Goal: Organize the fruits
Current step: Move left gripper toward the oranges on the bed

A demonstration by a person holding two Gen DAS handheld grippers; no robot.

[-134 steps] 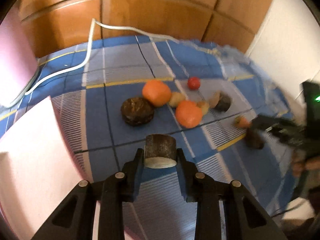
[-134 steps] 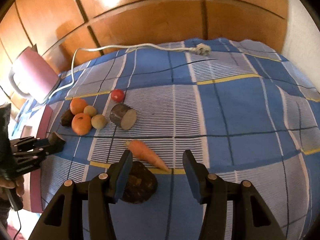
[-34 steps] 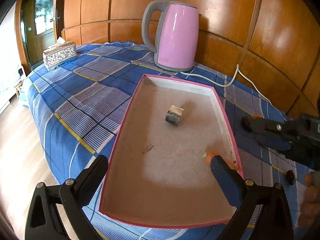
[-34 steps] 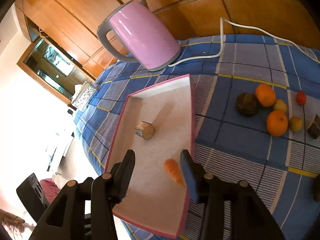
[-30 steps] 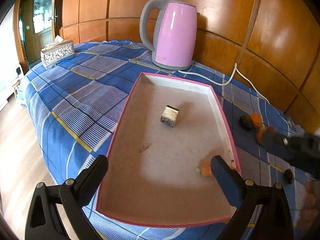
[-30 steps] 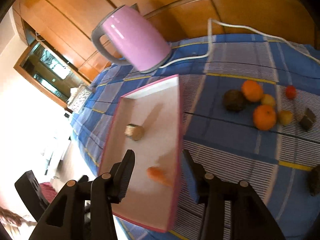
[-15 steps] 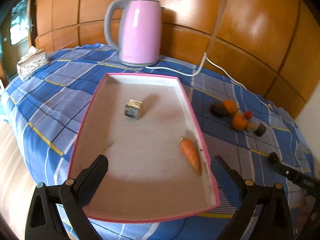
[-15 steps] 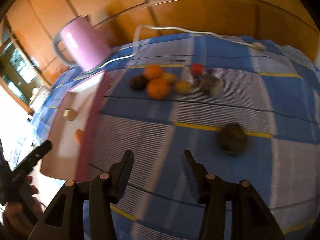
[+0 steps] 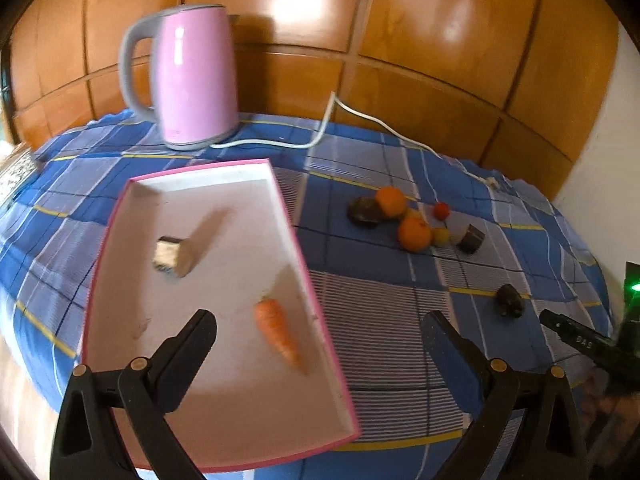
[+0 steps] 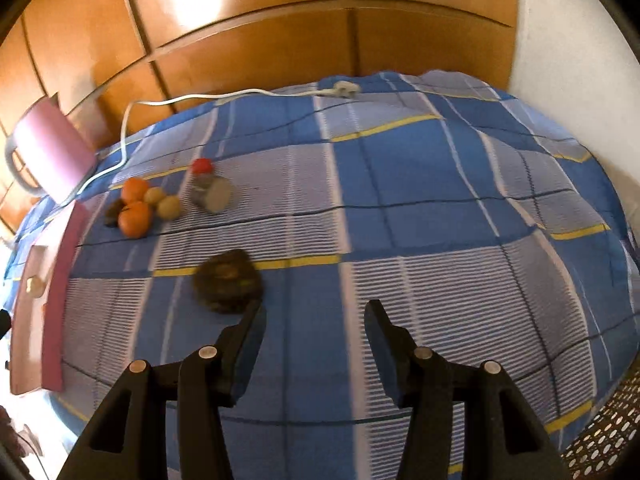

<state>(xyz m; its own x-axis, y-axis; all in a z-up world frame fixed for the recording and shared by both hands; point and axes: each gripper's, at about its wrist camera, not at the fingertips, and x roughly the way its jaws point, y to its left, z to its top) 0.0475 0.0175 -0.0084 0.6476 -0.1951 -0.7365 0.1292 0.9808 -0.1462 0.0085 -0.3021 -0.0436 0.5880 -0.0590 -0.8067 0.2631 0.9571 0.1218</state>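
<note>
A pink-rimmed tray [image 9: 298, 256] lies on the blue checked cloth and holds a carrot [image 9: 277, 336] and a cut dark chunk [image 9: 173, 257]. My left gripper [image 9: 320, 338] is wide open and empty above the tray's near right corner. A cluster of two oranges [image 9: 414, 233], small yellow fruits, a red tomato [image 9: 441, 210] and dark pieces lies right of the tray. My right gripper [image 10: 314, 322] is open and empty, just right of a dark rough lump [image 10: 228, 281]. The cluster also shows in the right wrist view [image 10: 136, 213].
A pink kettle [image 9: 192, 80] stands behind the tray, its white cord [image 9: 332, 120] running across the cloth to a plug [image 10: 345, 89]. Wood panelling backs the table. The cloth's edge falls away at the right. The tray's side [image 10: 56, 280] shows at left.
The left gripper let go of the dark chunk in the tray and the right dropped the carrot there. Both have since swung right; the right one now hovers by the dark lump.
</note>
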